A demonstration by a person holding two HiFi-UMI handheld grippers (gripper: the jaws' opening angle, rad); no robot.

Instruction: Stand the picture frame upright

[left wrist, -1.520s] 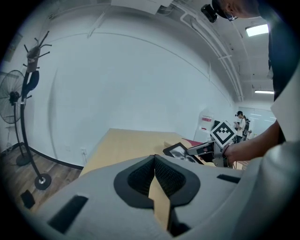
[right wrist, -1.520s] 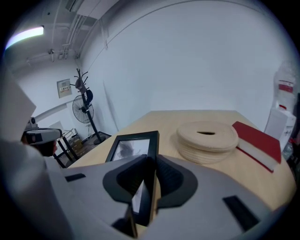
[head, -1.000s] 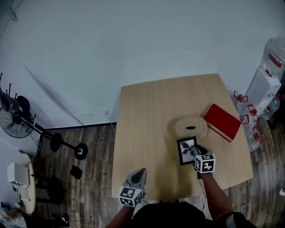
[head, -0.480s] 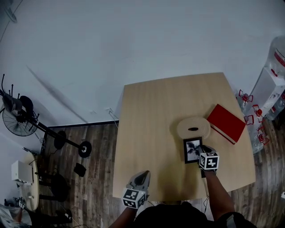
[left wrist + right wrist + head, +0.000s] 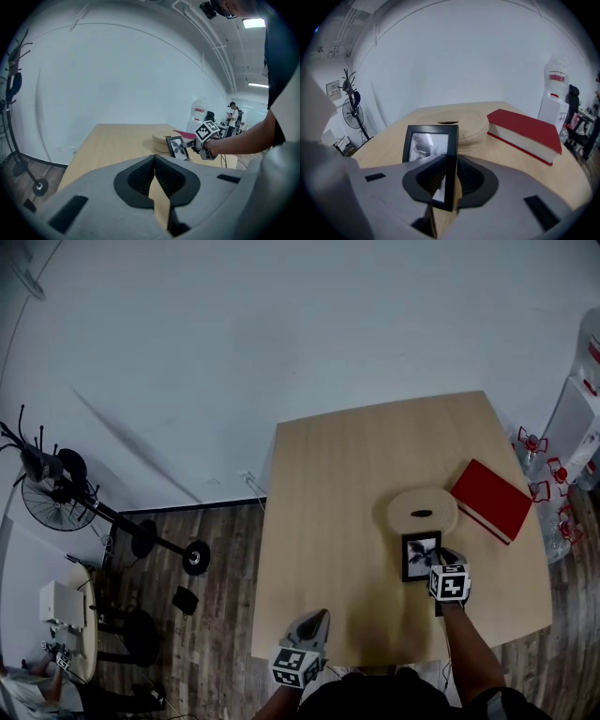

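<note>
A black picture frame [image 5: 420, 556] with a dark plant photo is held tilted up off the wooden table [image 5: 328, 521], just in front of a round woven mat [image 5: 422, 512]. My right gripper [image 5: 441, 566] is shut on the frame's right edge. In the right gripper view the frame [image 5: 427, 144] stands between the jaws of the right gripper [image 5: 448, 174], its photo facing left. My left gripper [image 5: 314, 622] hovers at the table's near edge, shut and holding nothing. Its own view shows the left gripper [image 5: 154, 161] with tips together and the frame [image 5: 177, 147] far off.
A red book [image 5: 492, 500] lies right of the woven mat; it also shows as the red book [image 5: 525, 131] in the right gripper view. A water dispenser [image 5: 581, 418] stands beyond the table's right side. A fan on a stand [image 5: 52, 498] sits on the floor at left.
The frame has been tipped up more steeply in the right gripper and turned squarer to the table. The head view has drifted, shifting the table right. The left gripper stays near the front edge.
</note>
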